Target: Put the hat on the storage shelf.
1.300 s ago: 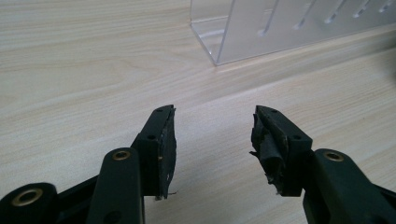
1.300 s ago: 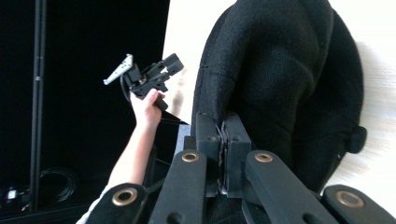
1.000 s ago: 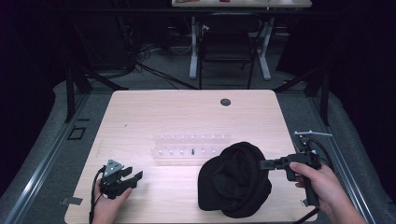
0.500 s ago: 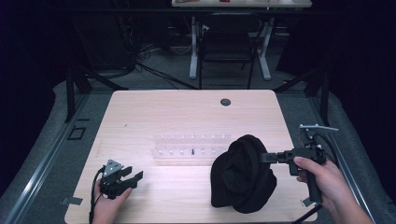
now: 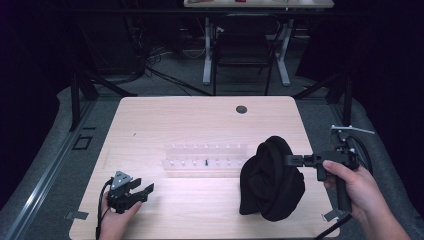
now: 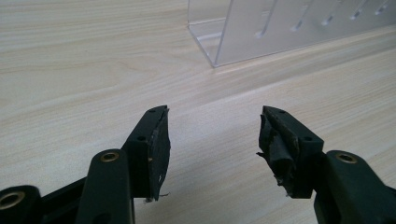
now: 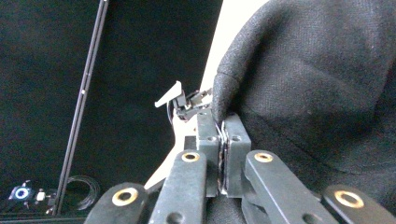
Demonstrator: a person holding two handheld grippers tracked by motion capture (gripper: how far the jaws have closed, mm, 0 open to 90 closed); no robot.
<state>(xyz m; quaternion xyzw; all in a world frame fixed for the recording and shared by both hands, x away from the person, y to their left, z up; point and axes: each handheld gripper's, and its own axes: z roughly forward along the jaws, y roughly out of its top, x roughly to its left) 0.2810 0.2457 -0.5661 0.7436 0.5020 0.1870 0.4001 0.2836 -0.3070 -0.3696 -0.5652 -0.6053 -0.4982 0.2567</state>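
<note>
Right gripper [image 5: 291, 160]: jaws fully closed, pinching a fold of the black knit garment [image 5: 272, 179] at its upper right edge. In the right gripper view the two pads meet on a hem of the fabric [image 7: 299, 79], with cloth bunched to the right of and above the jaws. Gripper body is held roughly level, jaws pointing left across the table; the person's right hand [image 5: 350, 182] wraps the handle at the table's right edge.

Garment pos.: front-right part of the wooden table [image 5: 200, 120], gathered into a tall crumpled lump, upper part hanging from the jaws, lower part resting on the tabletop near the front edge. Its left side sits just beside the right end of the clear acrylic rack [image 5: 205, 160]; contact btwn the two can't be told.

Left gripper [image 5: 142, 191]: jaws have just been opening, now standing wide apart w/ nothing btwn them. In the left gripper view both pads [image 6: 161, 149] hang over bare wood, and the near corner of the rack [image 6: 261, 32] lies ahead, apart from the jaws. The gripper sits low at the front-left of the table, held by the person's left hand [image 5: 117, 222], jaws pointing right.

Rack: centre of table, long axis left-right, row of slots along it; one small dark item [image 5: 206, 162] sits in it, too small to identify. Round dark grommet [image 5: 241, 109] near the table's far edge.
</note>
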